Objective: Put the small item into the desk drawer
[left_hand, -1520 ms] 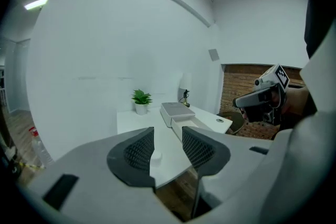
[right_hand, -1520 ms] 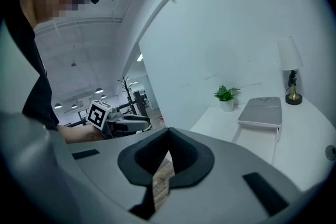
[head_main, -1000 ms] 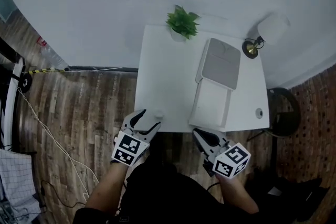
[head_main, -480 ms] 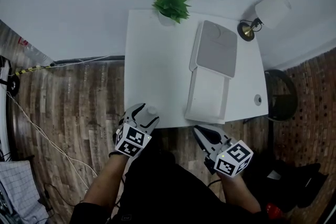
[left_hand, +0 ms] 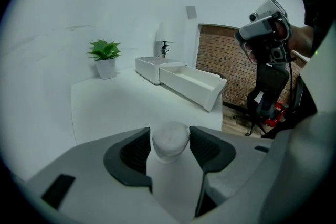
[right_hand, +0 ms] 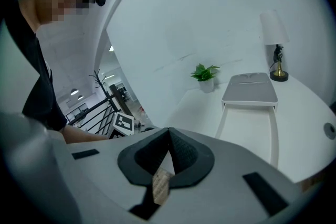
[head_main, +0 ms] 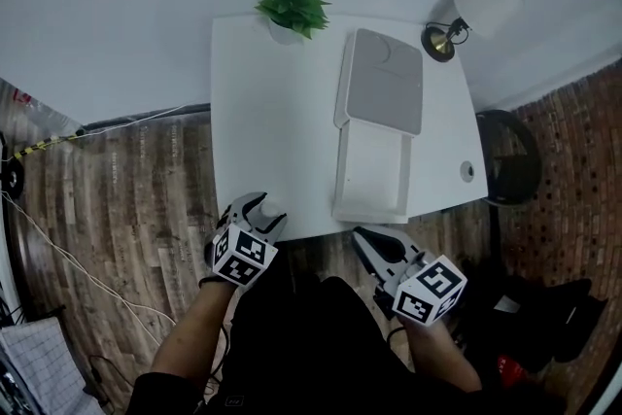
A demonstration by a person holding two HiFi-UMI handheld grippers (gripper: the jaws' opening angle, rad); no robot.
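The small item (left_hand: 169,141), a white rounded cap-like piece, stands at the desk's front left edge (head_main: 269,206). My left gripper (head_main: 257,212) has a jaw on each side of it, and the jaws are closing; the dark pads (left_hand: 137,150) sit right beside it without clearly pressing. The white drawer (head_main: 371,172) is pulled out of its grey-topped box (head_main: 381,81), open and empty, to the right on the desk. My right gripper (head_main: 372,246) hovers off the desk's front edge below the drawer, its jaws shut with nothing between them (right_hand: 168,152).
The white desk (head_main: 262,121) carries a potted plant (head_main: 290,7) at the back left, a lamp (head_main: 457,19) at the back right and a small round piece (head_main: 466,172) near the right edge. A dark chair (head_main: 510,172) stands right of the desk on the wooden floor.
My left gripper has moved forward so that the small item now stands between its jaws rather than beside them. The right gripper has stayed below the drawer.
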